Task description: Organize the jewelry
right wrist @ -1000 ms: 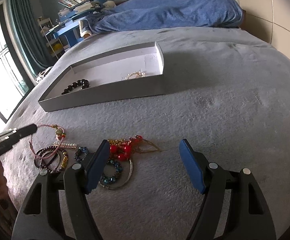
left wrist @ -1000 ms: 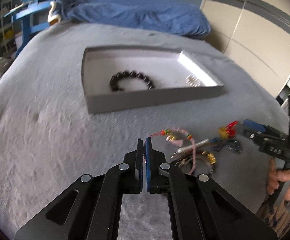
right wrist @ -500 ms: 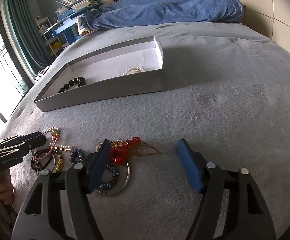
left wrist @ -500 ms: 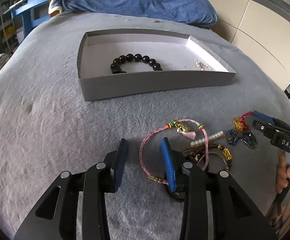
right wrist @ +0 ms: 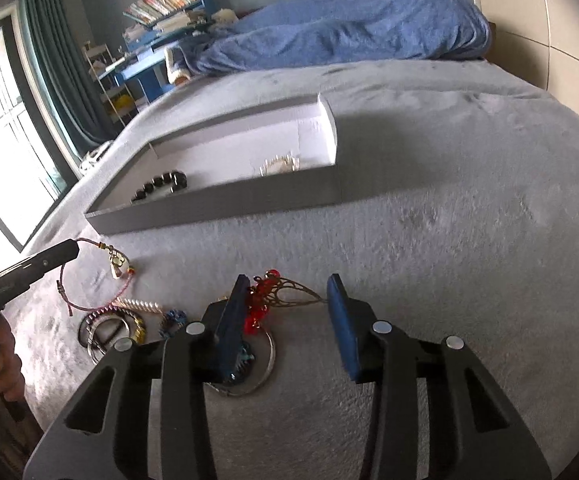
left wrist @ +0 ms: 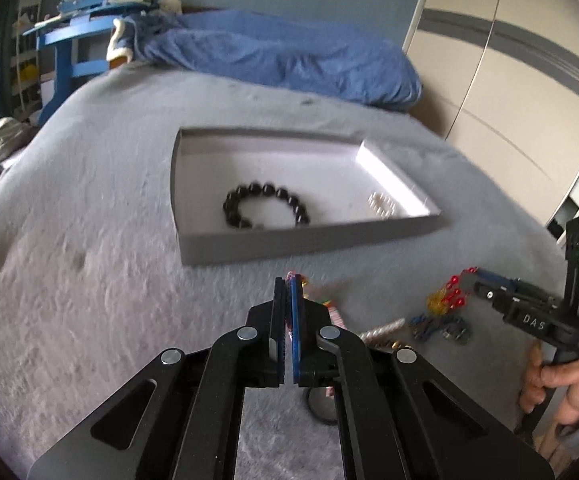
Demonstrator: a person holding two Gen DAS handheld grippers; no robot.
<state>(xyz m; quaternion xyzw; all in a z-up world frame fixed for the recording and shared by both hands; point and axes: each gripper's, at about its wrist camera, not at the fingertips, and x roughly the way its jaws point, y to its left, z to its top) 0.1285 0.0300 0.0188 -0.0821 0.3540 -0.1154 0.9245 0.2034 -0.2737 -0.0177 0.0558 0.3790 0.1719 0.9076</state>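
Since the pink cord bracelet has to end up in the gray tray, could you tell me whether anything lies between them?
Nothing visible does. The left claw is shut on the pink cord bracelet, and only bare gray blanket lies between it and the tray, whose low near wall must be cleared.

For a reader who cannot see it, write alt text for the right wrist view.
The open right gripper hovers over a red bead bracelet among jewelry on a grey bedspread. To the left, the left gripper lifts a pink cord bracelet; behind, a grey tray holds a black bead bracelet.
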